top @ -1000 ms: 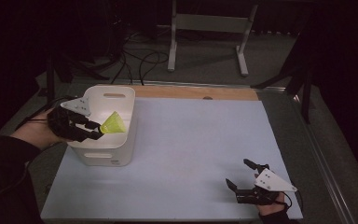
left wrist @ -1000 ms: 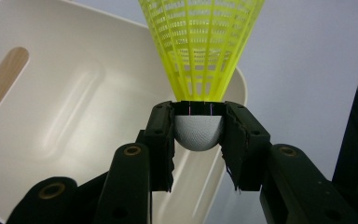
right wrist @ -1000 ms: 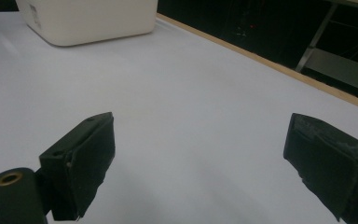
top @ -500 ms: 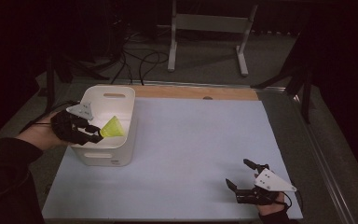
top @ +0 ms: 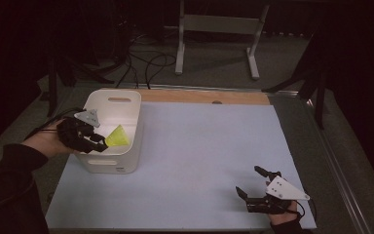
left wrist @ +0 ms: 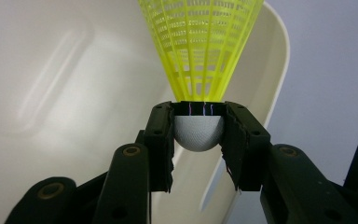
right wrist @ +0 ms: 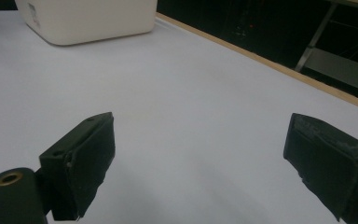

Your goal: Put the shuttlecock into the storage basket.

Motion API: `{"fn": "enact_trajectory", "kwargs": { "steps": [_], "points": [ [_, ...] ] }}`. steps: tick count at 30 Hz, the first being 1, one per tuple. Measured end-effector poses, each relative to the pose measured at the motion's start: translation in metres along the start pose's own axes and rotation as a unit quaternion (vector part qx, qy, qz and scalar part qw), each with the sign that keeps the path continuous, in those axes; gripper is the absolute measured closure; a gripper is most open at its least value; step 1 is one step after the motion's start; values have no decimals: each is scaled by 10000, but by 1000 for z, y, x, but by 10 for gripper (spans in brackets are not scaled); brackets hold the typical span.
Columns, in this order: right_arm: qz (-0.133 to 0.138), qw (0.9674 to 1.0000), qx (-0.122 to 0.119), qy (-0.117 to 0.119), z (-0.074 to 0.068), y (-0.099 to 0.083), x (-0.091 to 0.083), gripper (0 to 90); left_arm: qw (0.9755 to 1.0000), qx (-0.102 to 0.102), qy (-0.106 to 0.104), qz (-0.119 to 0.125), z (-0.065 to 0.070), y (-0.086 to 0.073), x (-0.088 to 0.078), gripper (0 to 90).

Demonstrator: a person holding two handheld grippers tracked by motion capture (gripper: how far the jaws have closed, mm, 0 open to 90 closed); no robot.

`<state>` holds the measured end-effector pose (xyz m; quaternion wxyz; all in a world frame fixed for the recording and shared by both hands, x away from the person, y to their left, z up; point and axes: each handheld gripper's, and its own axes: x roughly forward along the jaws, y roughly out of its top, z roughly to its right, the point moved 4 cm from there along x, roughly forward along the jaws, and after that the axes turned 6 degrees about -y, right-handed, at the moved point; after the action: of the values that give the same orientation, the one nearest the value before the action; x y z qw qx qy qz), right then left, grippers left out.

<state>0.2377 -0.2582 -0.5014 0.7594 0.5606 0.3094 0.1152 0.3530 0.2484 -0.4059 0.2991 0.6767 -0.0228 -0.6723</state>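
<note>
A yellow shuttlecock (top: 118,137) with a white cork head (left wrist: 199,131) is clamped by its head in my left gripper (top: 102,144), which is shut on it. Its skirt (left wrist: 200,44) points away from the jaws, over the inside of the white bin (top: 108,161). The gripper hangs at the bin's front left rim. At the table's front right, my right gripper (top: 251,184) rests low over the pale sheet with its jaws wide apart; nothing lies between its pads (right wrist: 88,161).
The white bin (right wrist: 86,21) stands at the left of the pale blue table sheet (top: 209,146). A wooden strip (top: 204,96) edges the table's far side. Beyond it are a metal stand (top: 214,29) and floor cables (top: 146,58).
My left gripper has sunk a little with the shuttlecock, lower over the bin's front part. The right gripper has kept still.
</note>
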Motion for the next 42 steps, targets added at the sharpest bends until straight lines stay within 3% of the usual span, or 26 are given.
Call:
{"fn": "enact_trajectory", "kwargs": {
  "steps": [14, 23, 29, 33, 42],
  "points": [
    [-22, 10000, -26, -2, 0, 0, 0, 87, 9995, -201, -55, -239, -6, -3, 11, 641],
    [-23, 10000, -23, -9, 1, -1, 0, 87, 9994, -260, 84, -204, -10, 1, 12, 631],
    [-33, 10000, -17, -20, 1, -1, 0, 87, 9987, -424, 278, -48, -11, 5, 7, 397],
    [-50, 10000, -37, -8, 1, -1, 0, 87, 9984, -438, 366, 58, -10, 8, 2, 342],
    [-27, 10000, -24, -11, 1, -1, 0, 87, 9983, -460, 277, 215, -5, 14, -4, 202]
  ]
}}
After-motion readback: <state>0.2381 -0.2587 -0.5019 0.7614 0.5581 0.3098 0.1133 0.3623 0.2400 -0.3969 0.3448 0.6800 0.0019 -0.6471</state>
